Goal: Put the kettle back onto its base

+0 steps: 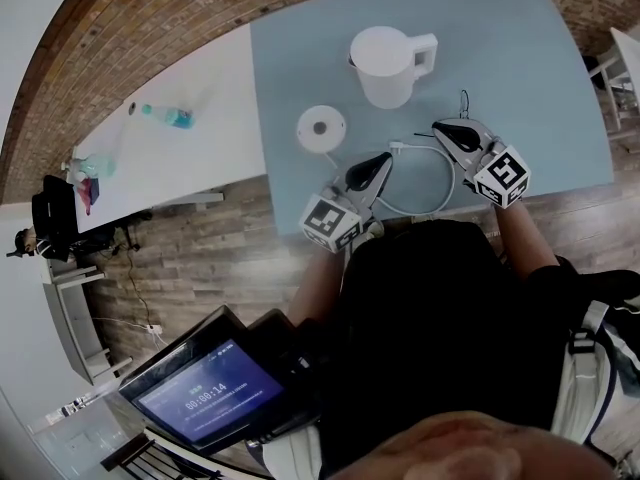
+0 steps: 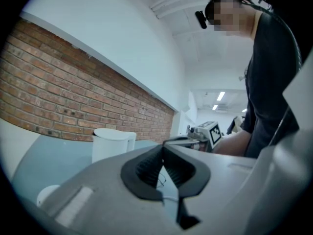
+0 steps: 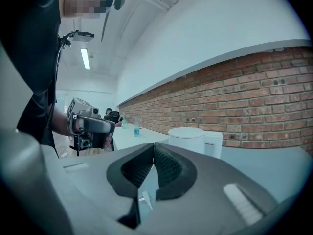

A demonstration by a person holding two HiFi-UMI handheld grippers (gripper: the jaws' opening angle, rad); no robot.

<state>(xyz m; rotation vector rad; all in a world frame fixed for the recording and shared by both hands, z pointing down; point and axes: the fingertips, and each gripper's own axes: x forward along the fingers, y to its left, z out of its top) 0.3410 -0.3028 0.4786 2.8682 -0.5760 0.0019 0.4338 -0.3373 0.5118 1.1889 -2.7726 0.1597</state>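
The white kettle (image 1: 385, 63) stands upright on the pale blue table (image 1: 540, 88), handle to the right. Its round white base (image 1: 321, 128) lies apart from it, nearer me and to the left, with a white cable (image 1: 445, 183) looping along the table's near edge. My left gripper (image 1: 383, 158) hovers just right of the base, shut and empty. My right gripper (image 1: 438, 126), also shut and empty, is below and right of the kettle. The kettle (image 2: 110, 143) shows beyond the left gripper (image 2: 163, 148), and the kettle (image 3: 193, 138) shows beyond the right gripper (image 3: 153, 148).
A white table (image 1: 200, 88) adjoins on the left with a blue-green bottle (image 1: 170, 116). A brick wall (image 1: 120, 28) runs behind both tables. A screen (image 1: 205, 398) sits low at my left. A white chair (image 1: 620, 68) stands at the right edge.
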